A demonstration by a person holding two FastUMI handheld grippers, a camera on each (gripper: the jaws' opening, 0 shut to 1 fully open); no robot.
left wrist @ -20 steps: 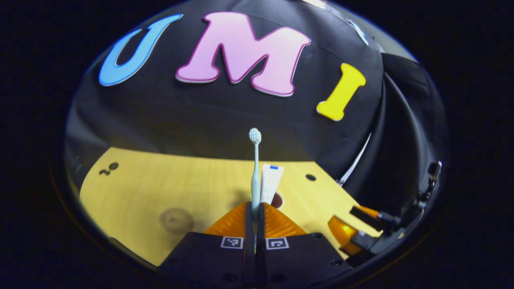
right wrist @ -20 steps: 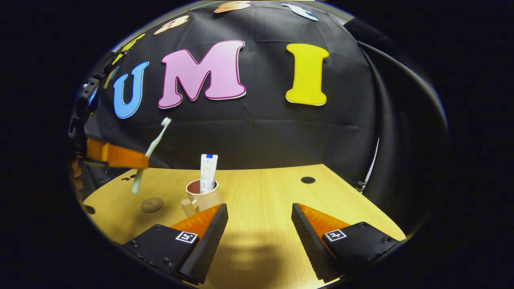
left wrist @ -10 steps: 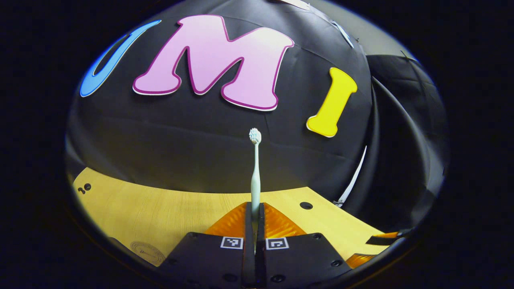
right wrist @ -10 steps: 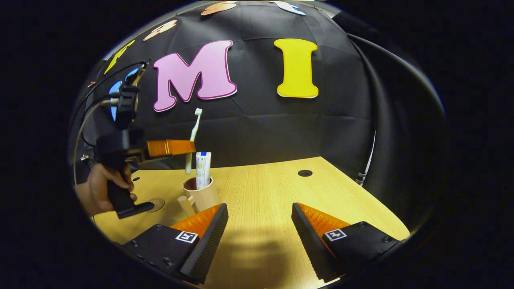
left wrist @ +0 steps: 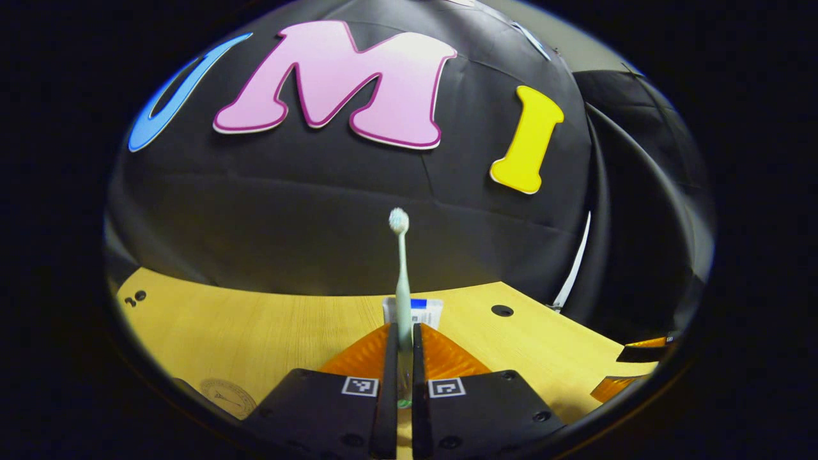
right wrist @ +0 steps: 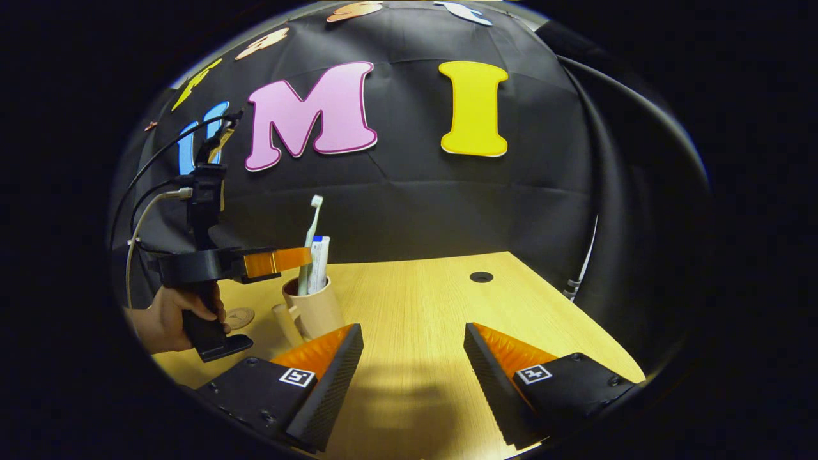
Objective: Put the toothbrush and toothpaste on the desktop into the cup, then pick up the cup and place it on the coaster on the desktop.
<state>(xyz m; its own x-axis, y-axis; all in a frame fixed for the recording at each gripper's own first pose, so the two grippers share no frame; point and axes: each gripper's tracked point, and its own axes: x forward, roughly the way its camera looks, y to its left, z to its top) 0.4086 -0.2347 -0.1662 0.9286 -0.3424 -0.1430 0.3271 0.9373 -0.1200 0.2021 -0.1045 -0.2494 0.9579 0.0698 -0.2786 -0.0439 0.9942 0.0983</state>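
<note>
Toothbrush [left wrist: 402,281] stands upright at the centre of the left gripper view, its handle rising from between the fingers of the left gripper [left wrist: 401,358], which are closed on it with only a narrow slit between them. The bristle head sits at mid-frame against the black cloth wall. Just behind the handle, low in the frame, the top of the toothpaste [left wrist: 422,312] peeks above the fingertips. The coaster [left wrist: 225,395] lies at the lower left on the wooden desktop [left wrist: 255,332], well apart from the claw.

In the right gripper view the same toothbrush [right wrist: 309,239] appears left of centre, slightly tilted, its lower end down inside the cup [right wrist: 313,310] beside the toothpaste [right wrist: 317,263], which stands in the cup as well. The left gripper [right wrist: 300,257] reaches in level from the left edge and meets the brush handle just above the cup's rim; a hand [right wrist: 169,316] holds its grip at the lower left. The coaster [right wrist: 238,316] lies near that hand, just left of the cup's handle, apart from the cup.

The right gripper [right wrist: 412,348] fills the bottom of its own view with its fingers spread wide, nothing between them but bare desktop [right wrist: 434,306]. The cup sits just beyond its left finger.
</note>
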